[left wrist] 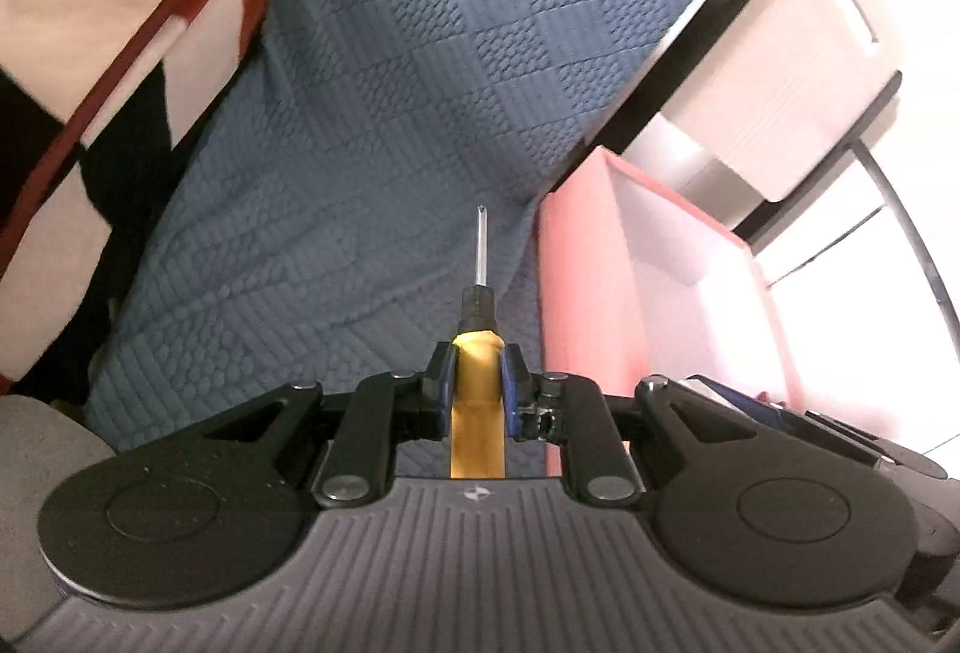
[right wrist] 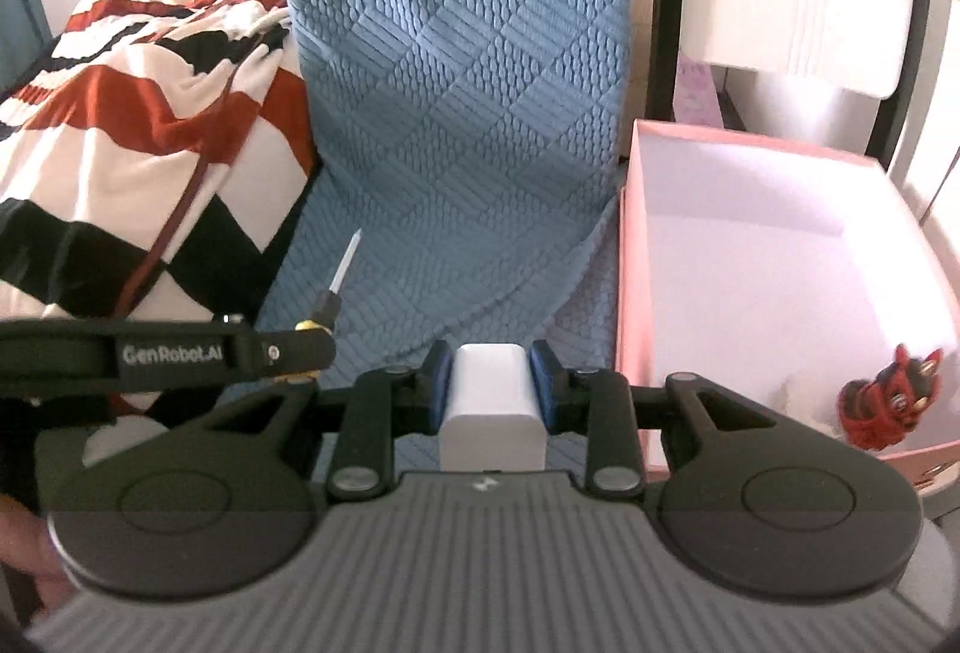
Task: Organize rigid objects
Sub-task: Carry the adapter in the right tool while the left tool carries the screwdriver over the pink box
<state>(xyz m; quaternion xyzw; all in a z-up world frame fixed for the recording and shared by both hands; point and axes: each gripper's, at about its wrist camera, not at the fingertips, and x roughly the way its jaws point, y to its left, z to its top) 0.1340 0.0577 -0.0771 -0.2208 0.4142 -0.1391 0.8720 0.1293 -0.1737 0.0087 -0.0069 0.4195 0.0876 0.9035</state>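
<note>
Transport step: left gripper [left wrist: 476, 392] clamped on the yellow-handled screwdriver [left wrist: 478, 353], right gripper [right wrist: 491, 383] clamped on a white block [right wrist: 492, 401], both above the blue bedspread [right wrist: 456, 83] (pink box [right wrist: 636, 257] alongside), next needing release inside it.

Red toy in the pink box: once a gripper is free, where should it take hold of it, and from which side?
Probably the toy's middle body, coming from above through the box's open top. It sits in the near right corner close to the walls, so a sideways approach looks blocked. Its outline is blurred and bumpy; the bulky middle seems the safest hold.
</note>
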